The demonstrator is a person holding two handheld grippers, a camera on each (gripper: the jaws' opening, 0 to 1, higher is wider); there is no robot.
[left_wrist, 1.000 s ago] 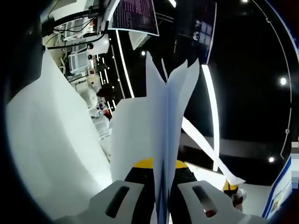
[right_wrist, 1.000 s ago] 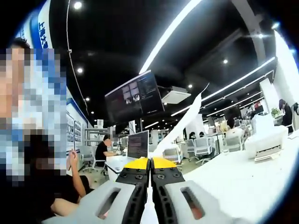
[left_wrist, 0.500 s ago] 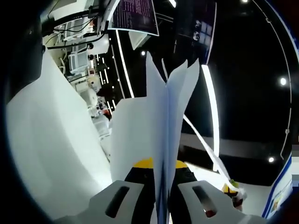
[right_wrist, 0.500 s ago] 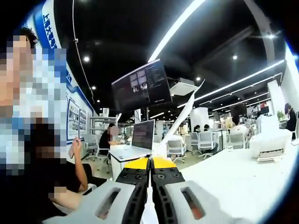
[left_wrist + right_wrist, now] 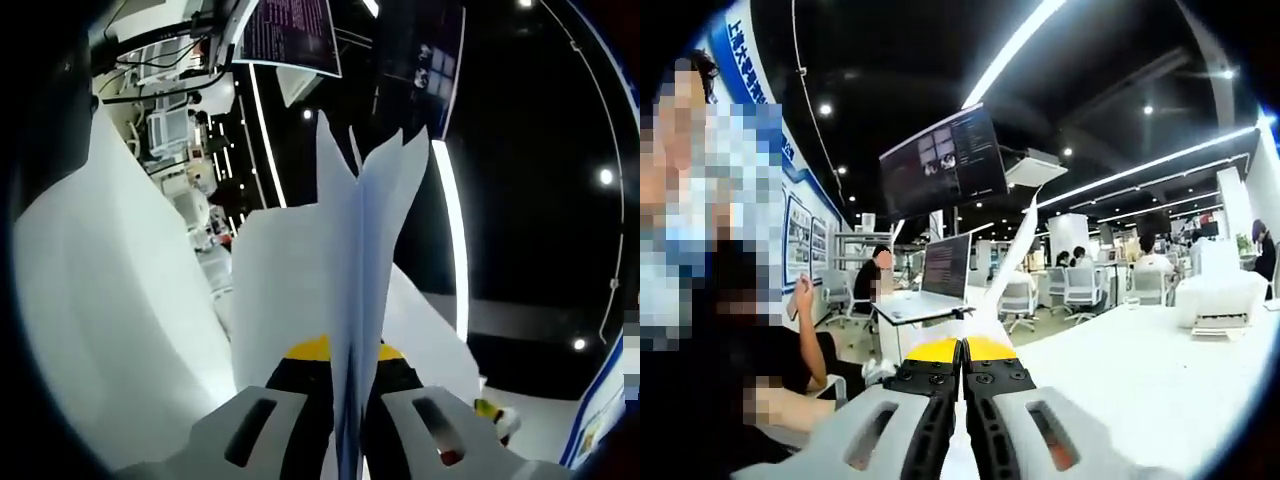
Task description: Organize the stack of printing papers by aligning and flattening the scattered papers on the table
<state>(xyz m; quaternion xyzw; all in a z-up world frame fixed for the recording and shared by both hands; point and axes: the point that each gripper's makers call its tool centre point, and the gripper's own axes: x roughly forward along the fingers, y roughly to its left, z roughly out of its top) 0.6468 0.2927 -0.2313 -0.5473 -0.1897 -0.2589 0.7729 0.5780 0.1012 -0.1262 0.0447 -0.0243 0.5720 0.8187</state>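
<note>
White printing papers (image 5: pixel 330 270) stand edge-on in the left gripper (image 5: pixel 345 405), whose jaws pinch the sheets between their yellow-tipped pads; several sheets fan apart above the grip against a dark ceiling. Right gripper (image 5: pixel 962 385): jaws pressed together, a thin white sheet edge (image 5: pixel 1012 268) rising from between them, so it appears to pinch paper too. White table (image 5: pixel 1140 370) lies to the right in the right gripper view. Behind: laptop (image 5: pixel 945 285) on a desk, hanging monitor (image 5: pixel 943 160), seated person (image 5: pixel 872 282).
</note>
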